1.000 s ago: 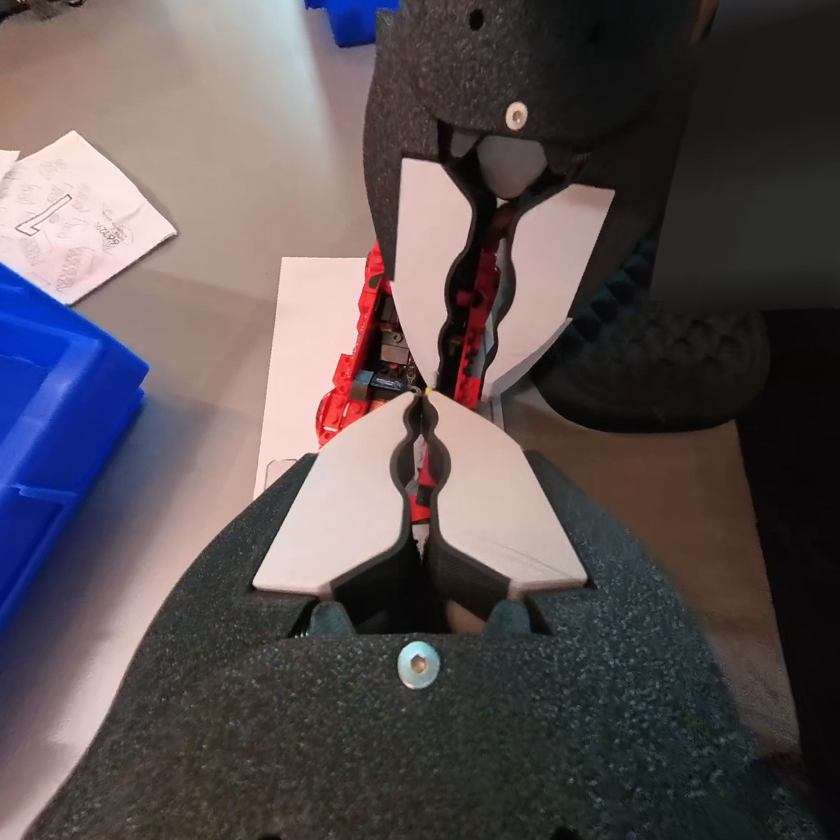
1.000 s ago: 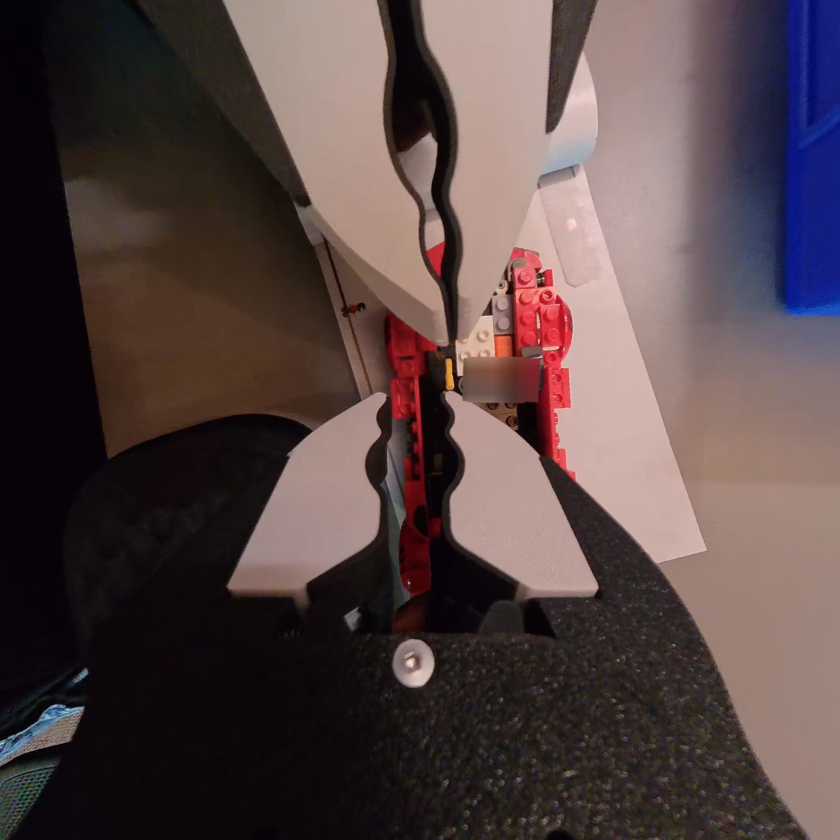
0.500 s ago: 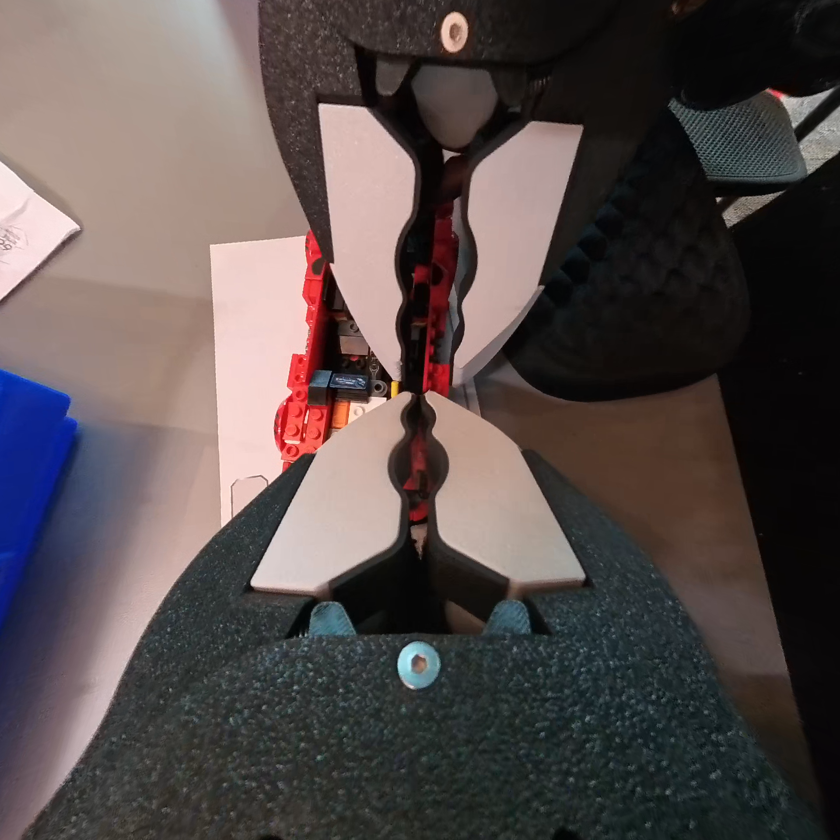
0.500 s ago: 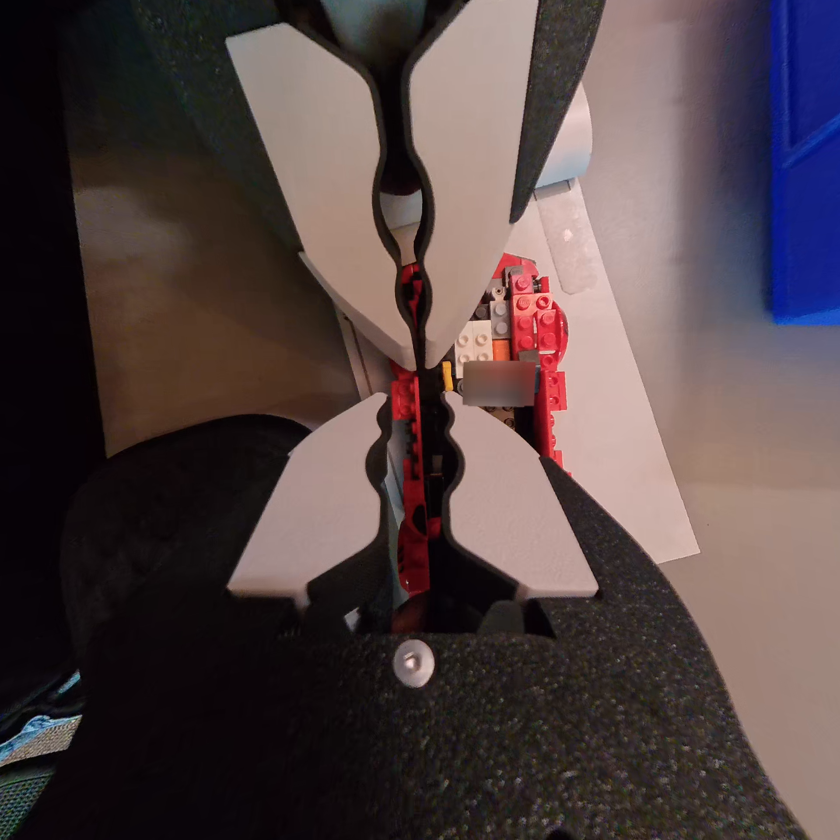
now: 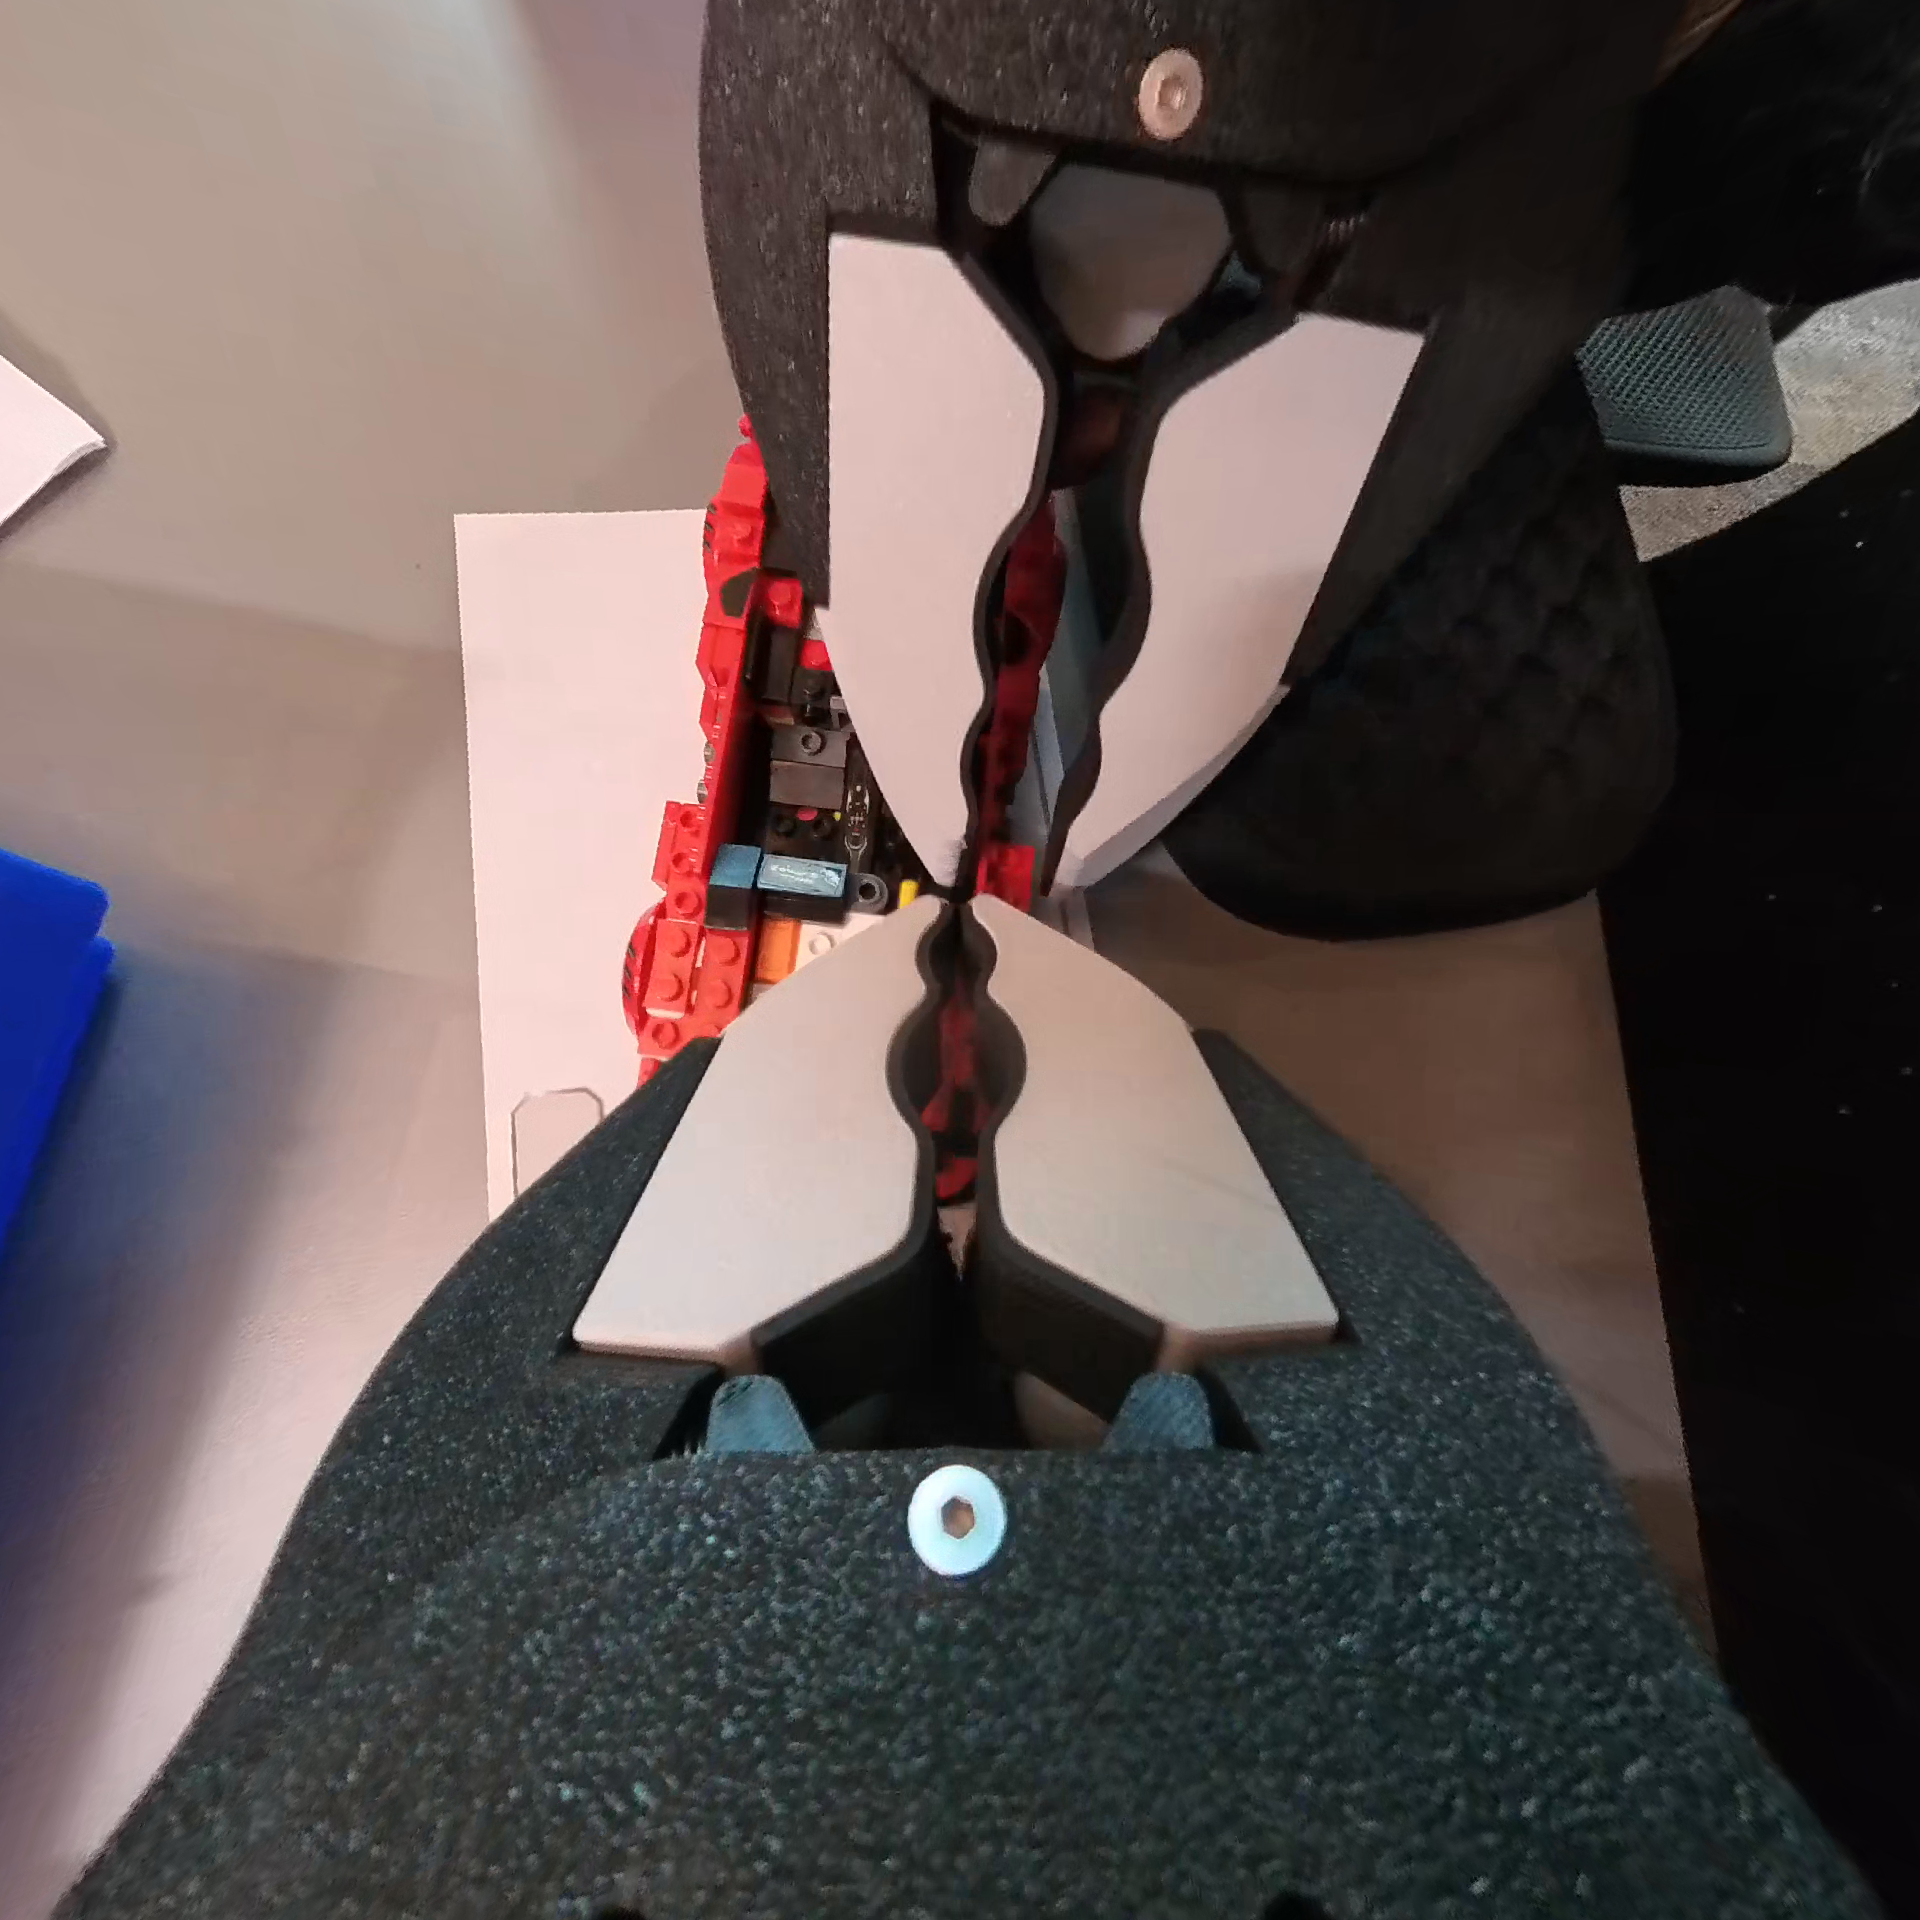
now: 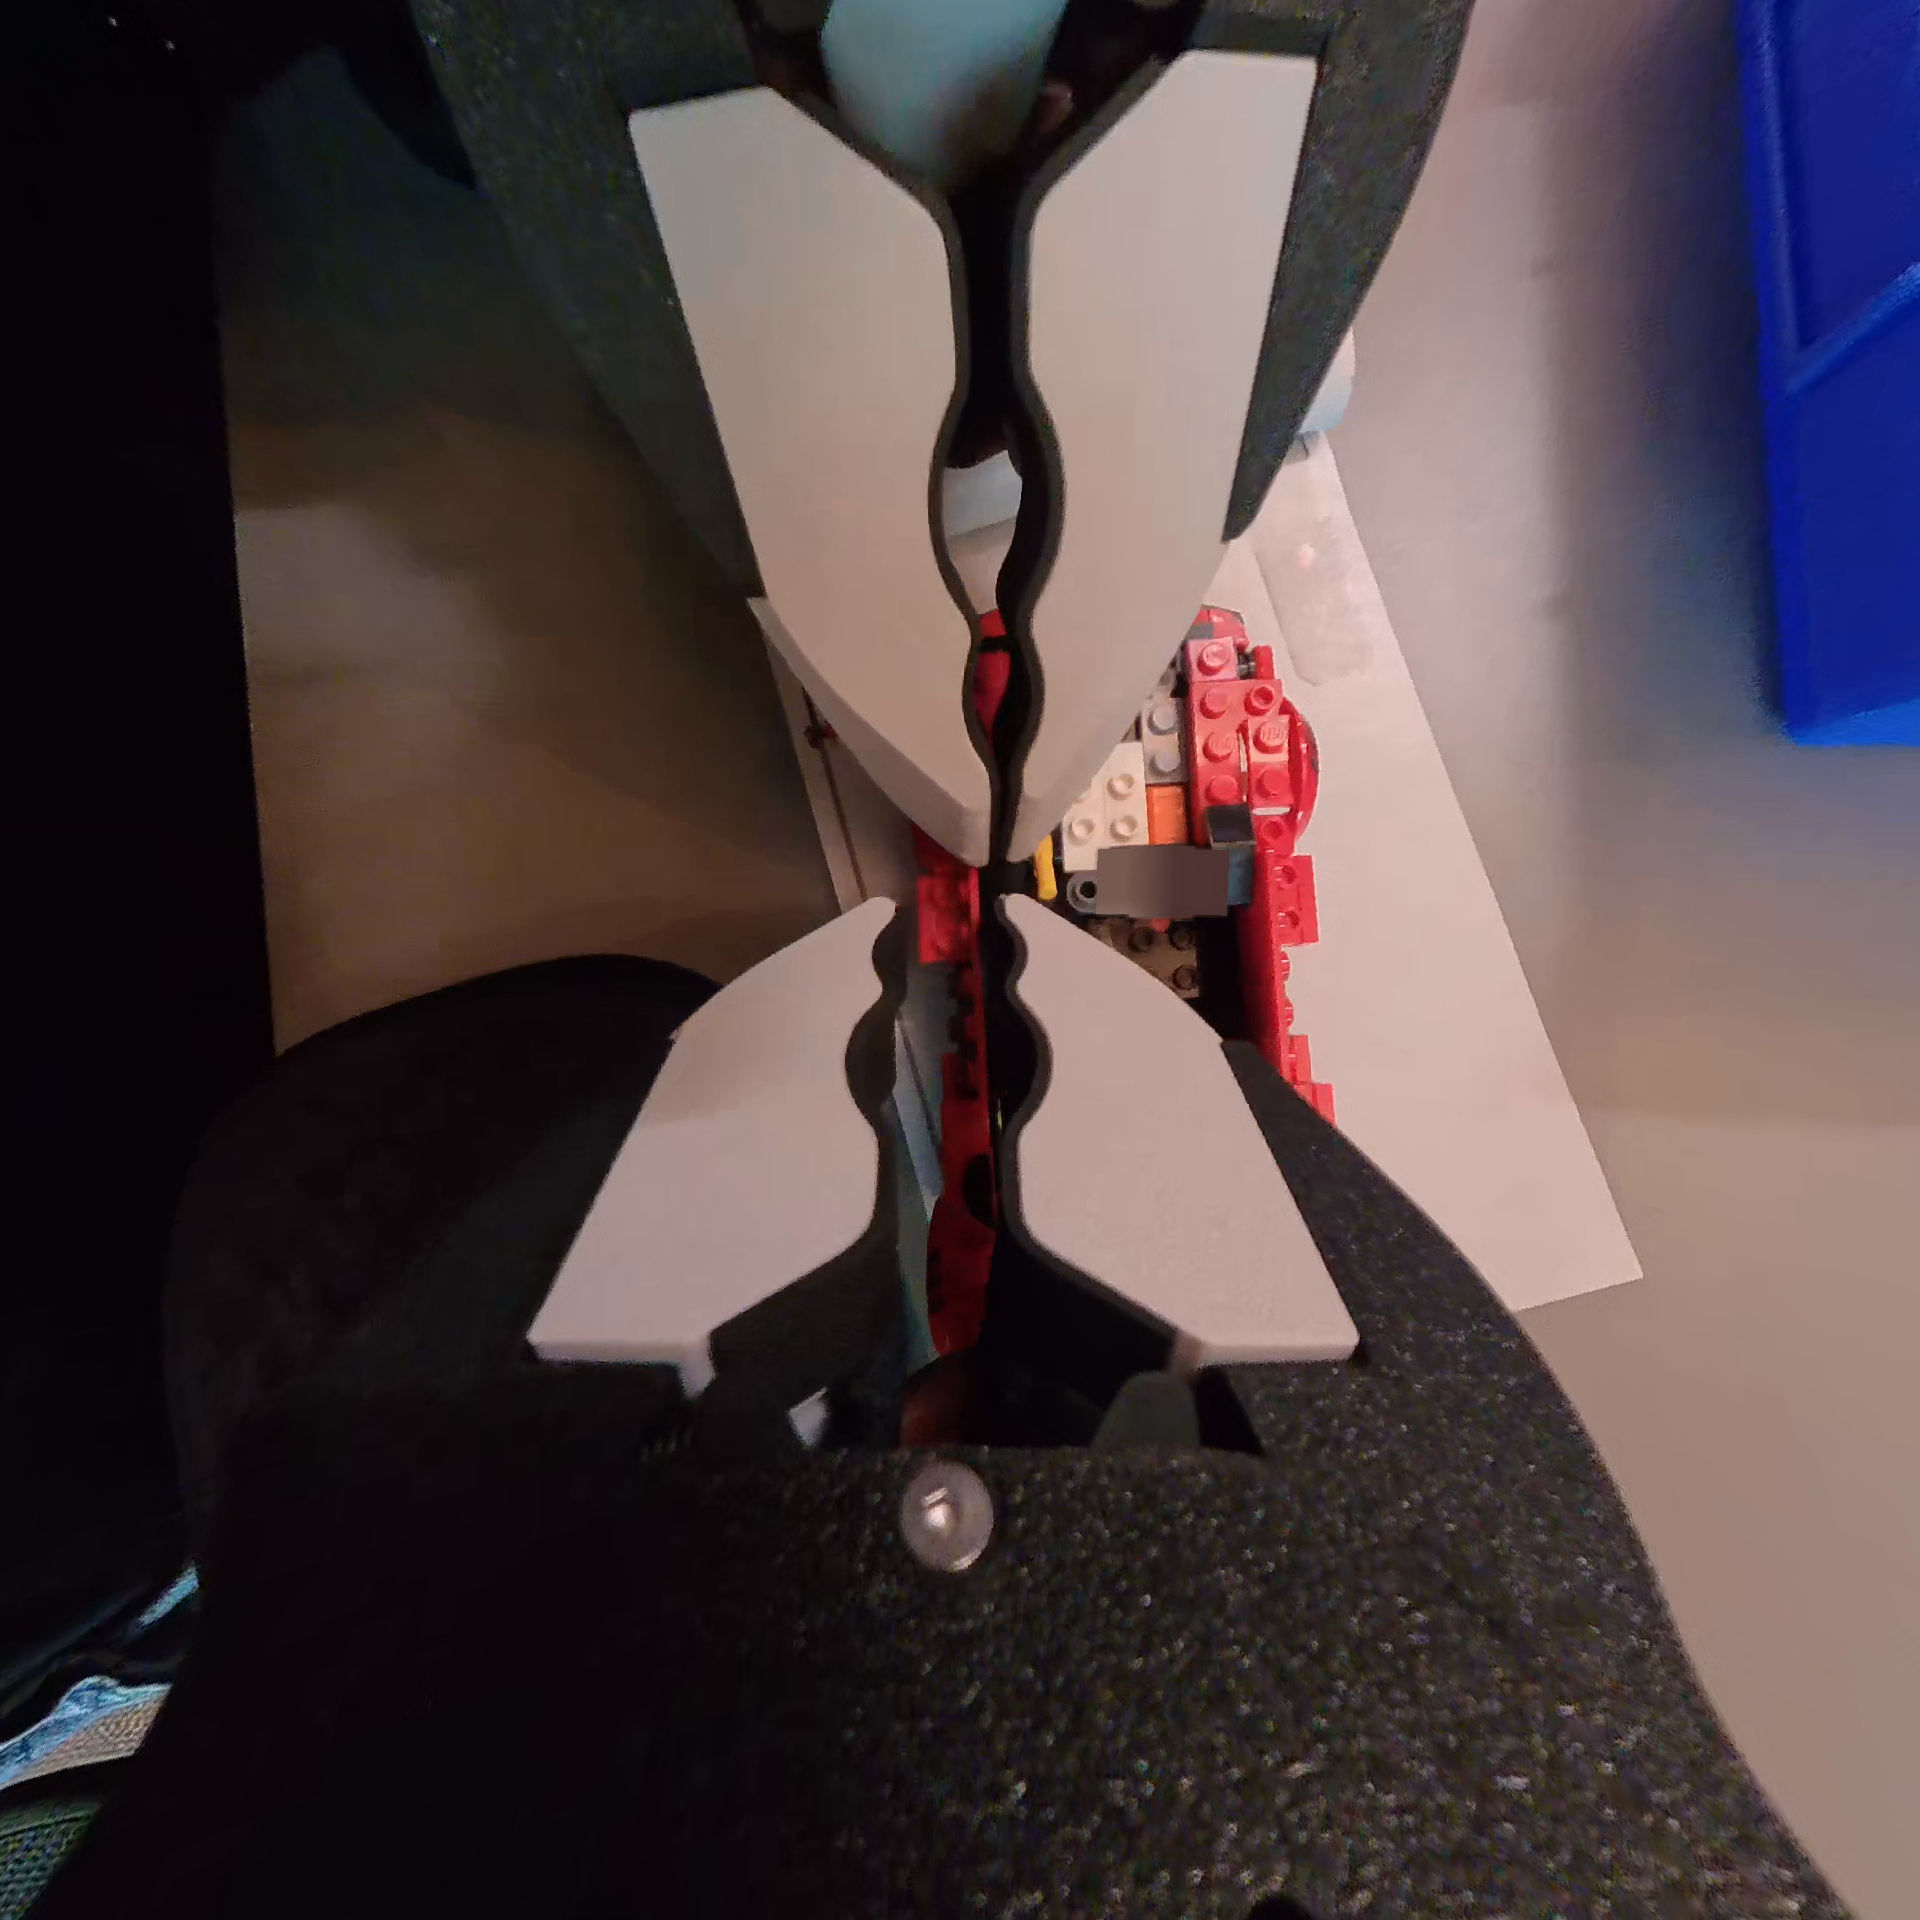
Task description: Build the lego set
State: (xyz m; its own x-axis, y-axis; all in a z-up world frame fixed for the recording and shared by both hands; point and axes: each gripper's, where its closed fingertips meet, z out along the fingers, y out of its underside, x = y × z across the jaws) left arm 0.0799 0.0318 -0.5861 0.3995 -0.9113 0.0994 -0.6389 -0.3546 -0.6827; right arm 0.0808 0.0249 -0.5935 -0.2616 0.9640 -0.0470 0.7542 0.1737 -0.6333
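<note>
A red lego model (image 5: 727, 935) lies on a white sheet (image 5: 571, 727) on the table; its open middle shows grey, orange, black and yellow pieces. It also shows in the right wrist view (image 6: 1257, 748). My two grippers face each other tip to tip over the model's near red side wall. My left gripper (image 5: 956, 906) is shut, its tips down at the wall; whether it holds a small piece is hidden. It also shows from the front (image 6: 997, 836). My right gripper (image 6: 951, 909) is shut on that red side wall, also seen in the left wrist view (image 5: 997, 873).
A blue bin (image 5: 42, 1039) stands left of the sheet, also in the right wrist view (image 6: 1829, 312). A white printed paper (image 5: 31, 436) lies at the far left. A black mesh chair (image 5: 1455, 727) stands just past the table edge. My two grippers' fingertips are within a few centimetres of each other.
Both grippers stay at the model's side wall. The left wrist view has swung right, so the blue bin and printed paper slid off to the left. The left gripper's body shows more in the right view.
</note>
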